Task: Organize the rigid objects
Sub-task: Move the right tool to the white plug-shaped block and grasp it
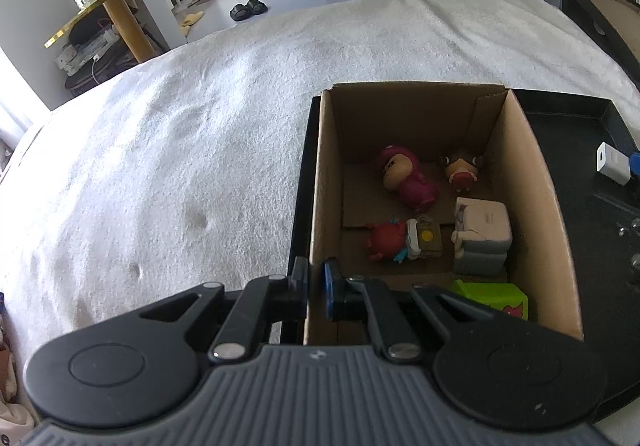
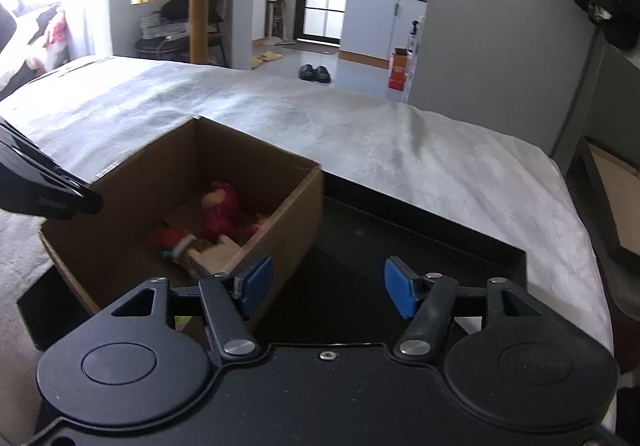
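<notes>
While left tool (image 1: 316,288) is clamped on near wall of cardboard box (image 1: 528,182), right tool (image 2: 328,292) is held open, nothing between pads, over black tray (image 2: 360,214) beside box. Pink figure (image 1: 404,178), red toy (image 1: 384,240), white blocks (image 1: 482,230), green box (image 1: 496,296) are seen inside box.

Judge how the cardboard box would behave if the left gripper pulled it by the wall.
The cardboard box likely flexes: its wall is thin where the left gripper clamps it. It probably slides easily on the black tray, since only a few small toys lie inside.
</notes>
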